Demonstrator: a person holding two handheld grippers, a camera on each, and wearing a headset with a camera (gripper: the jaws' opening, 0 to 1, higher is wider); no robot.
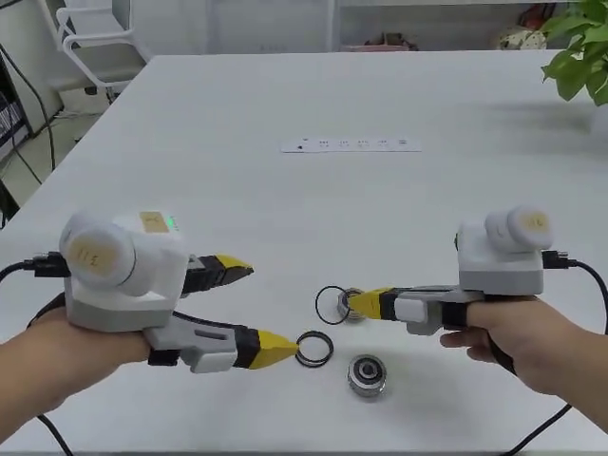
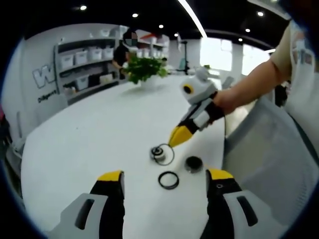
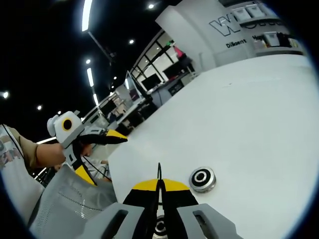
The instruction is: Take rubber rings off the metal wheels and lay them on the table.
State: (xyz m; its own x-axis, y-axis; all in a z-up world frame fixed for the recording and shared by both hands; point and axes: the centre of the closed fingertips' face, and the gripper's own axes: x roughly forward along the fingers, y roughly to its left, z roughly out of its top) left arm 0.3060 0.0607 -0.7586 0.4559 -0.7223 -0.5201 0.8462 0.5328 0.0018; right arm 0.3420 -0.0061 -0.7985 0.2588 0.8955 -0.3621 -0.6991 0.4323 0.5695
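Observation:
My right gripper [image 1: 357, 303] is shut on a thin black rubber ring [image 1: 331, 304] beside a small metal wheel [image 1: 352, 306]. In the right gripper view the ring's edge [image 3: 159, 172] stands between my shut jaws, with that wheel [image 3: 159, 226] just below them. A second wheel [image 1: 367, 373] with its black ring on stands nearer the table's front edge. A loose rubber ring [image 1: 313, 349] lies flat on the table, just off the lower jaw of my open left gripper [image 1: 261, 309]. The left gripper view has that loose ring [image 2: 168, 179] between its spread jaws, which hold nothing.
The white table [image 1: 313, 209] stretches far ahead. A white power strip [image 1: 350, 144] lies across its middle. A green plant [image 1: 579, 57] stands at the back right corner, and a white chair [image 1: 90, 38] beyond the back left. Cables trail from both grippers.

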